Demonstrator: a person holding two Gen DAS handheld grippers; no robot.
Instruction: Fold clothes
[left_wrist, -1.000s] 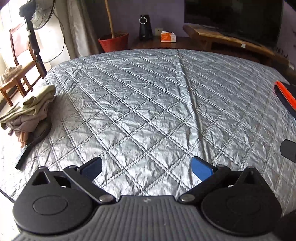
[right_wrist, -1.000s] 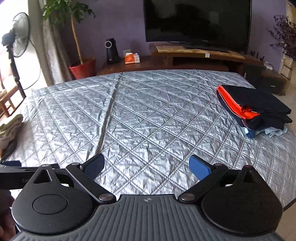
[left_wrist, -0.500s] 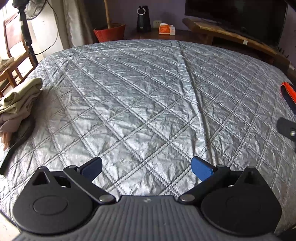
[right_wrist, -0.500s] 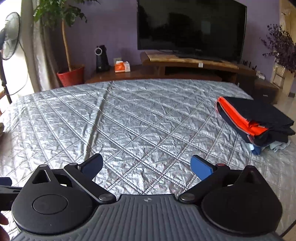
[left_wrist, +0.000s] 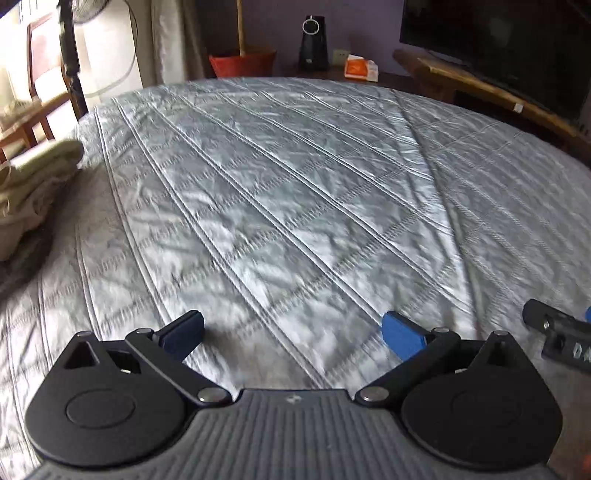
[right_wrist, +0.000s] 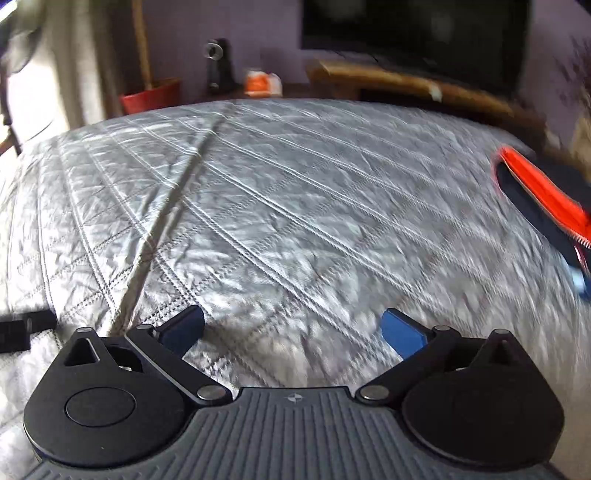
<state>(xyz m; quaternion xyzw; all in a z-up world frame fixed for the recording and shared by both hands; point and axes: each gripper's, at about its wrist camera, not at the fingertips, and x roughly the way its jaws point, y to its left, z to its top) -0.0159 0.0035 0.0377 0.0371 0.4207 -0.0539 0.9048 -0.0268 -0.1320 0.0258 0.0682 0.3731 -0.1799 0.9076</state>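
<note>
A silver quilted bed (left_wrist: 295, 192) fills both views, bare across its middle. At its left edge lies a heap of beige and olive clothes (left_wrist: 33, 184); at its right edge sits a folded dark stack with an orange band (right_wrist: 543, 199). Both are blurred. The left tongs (left_wrist: 291, 334) hang low over the near part of the cover, blue pads spread wide, pinching nothing. The right tongs (right_wrist: 291, 332) likewise stand wide apart and empty over the quilt.

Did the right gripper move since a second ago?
Yes. The right gripper swung left: the orange-and-navy clothes slid toward the picture's right edge, and the silver quilt looks blurred.
</note>
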